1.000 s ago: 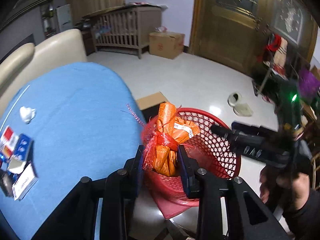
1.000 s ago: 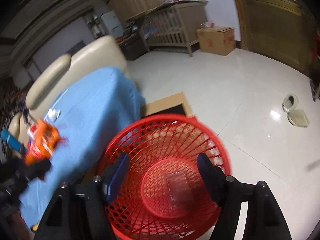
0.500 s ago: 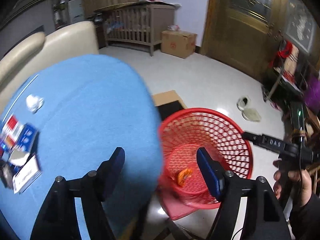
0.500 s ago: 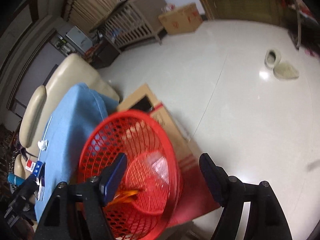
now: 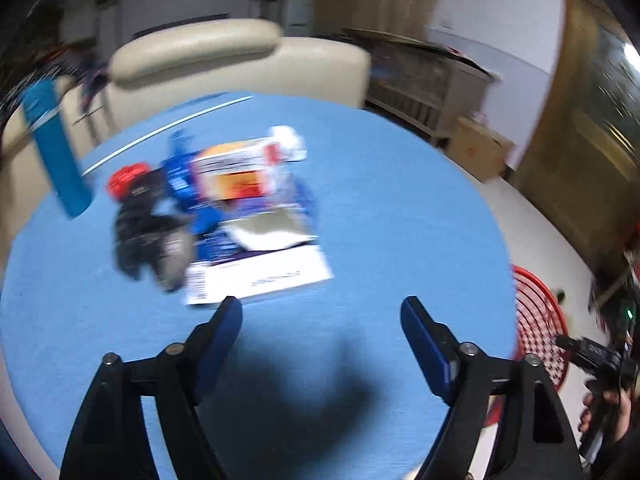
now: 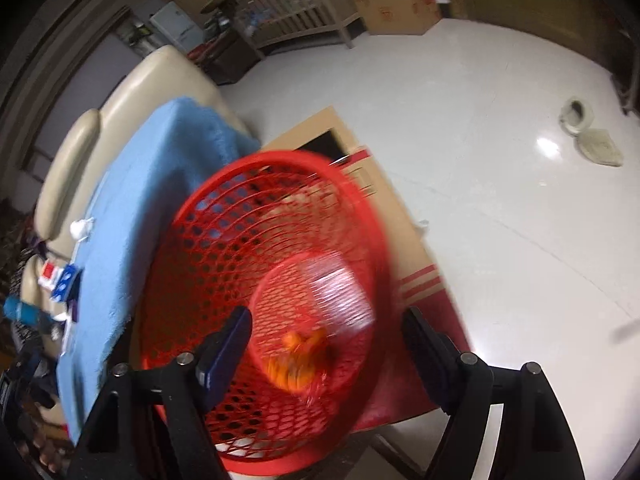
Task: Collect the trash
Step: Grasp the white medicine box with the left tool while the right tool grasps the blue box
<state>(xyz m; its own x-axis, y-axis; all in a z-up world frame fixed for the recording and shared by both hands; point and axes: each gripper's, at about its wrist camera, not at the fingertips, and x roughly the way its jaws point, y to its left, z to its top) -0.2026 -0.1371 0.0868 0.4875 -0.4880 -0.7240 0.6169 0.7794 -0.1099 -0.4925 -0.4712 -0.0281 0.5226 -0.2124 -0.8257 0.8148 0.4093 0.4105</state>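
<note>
My left gripper [image 5: 322, 320] is open and empty above the blue table [image 5: 380, 208]. Just ahead of it lies a blurred pile of trash: a white flat box [image 5: 260, 278], blue packets [image 5: 216, 220], an orange and white box [image 5: 240, 172], a black and grey bag [image 5: 148, 236] and a red cap [image 5: 126, 178]. My right gripper [image 6: 326, 332] is open and empty over the red mesh basket [image 6: 224, 248]. An orange wrapper [image 6: 300, 356] and a clear plastic piece [image 6: 340, 288] lie in the basket's bottom. The basket's rim also shows in the left wrist view [image 5: 538, 312].
A blue cylinder [image 5: 56, 152] stands at the table's far left. A cream sofa [image 5: 240, 60] is behind the table. Flat cardboard [image 6: 360, 184] lies on the white floor under the basket. A wooden crib [image 6: 288, 12] and a cardboard carton [image 6: 400, 6] stand at the back.
My left gripper let the orange wrapper drop into the basket, then swung left over the table to face the pile. The basket has shifted in the right wrist view.
</note>
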